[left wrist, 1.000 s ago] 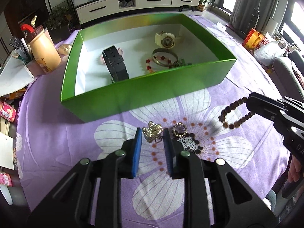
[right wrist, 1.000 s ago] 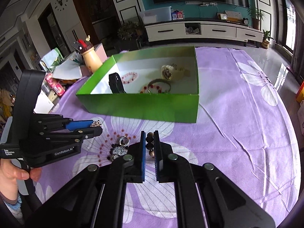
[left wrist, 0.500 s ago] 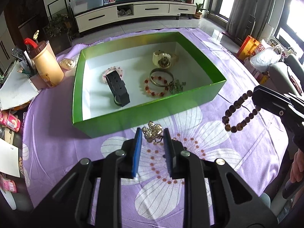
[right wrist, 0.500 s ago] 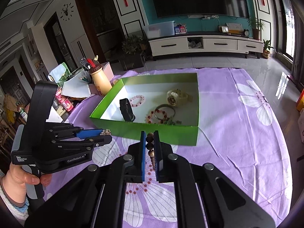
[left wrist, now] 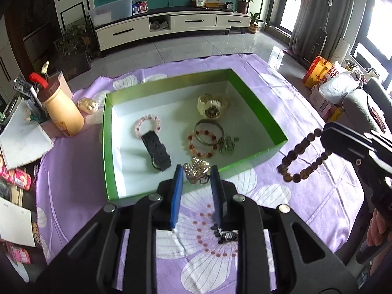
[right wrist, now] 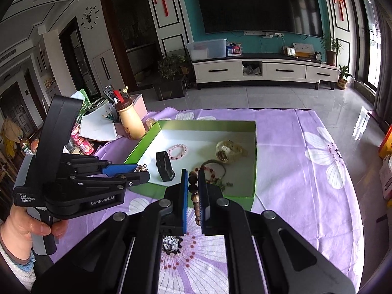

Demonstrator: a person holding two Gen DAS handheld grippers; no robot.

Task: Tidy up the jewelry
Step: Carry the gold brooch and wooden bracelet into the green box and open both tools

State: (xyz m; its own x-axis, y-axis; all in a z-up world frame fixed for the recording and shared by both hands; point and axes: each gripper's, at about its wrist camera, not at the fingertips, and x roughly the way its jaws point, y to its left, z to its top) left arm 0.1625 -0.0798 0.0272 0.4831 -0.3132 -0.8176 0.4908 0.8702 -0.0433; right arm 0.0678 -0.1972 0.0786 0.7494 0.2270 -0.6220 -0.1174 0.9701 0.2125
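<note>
Two pieces have come up off the counter [left wrist: 306, 196] together. The left tool [left wrist: 196, 178] is clamped on a pearl-and-rhinestone brooch [left wrist: 196, 170], and the right tool [right wrist: 193, 191] is clamped on a brown bead bracelet [left wrist: 302, 156] whose loop hangs free below its tips. A second ago both sat low over the purple flowered cloth; now each rides higher, with the green box [left wrist: 254, 103] just ahead of and below the left tool's tips. Inside lie a black watch strap [left wrist: 156, 150], a cream watch [left wrist: 212, 105], a pink bead bracelet [left wrist: 147, 128] and a red bead bracelet [left wrist: 202, 144]. Both lifts look secure, so dropping them in the box seems next. One dark beaded piece [left wrist: 226, 235] remains on the cloth beneath the left tool.
</note>
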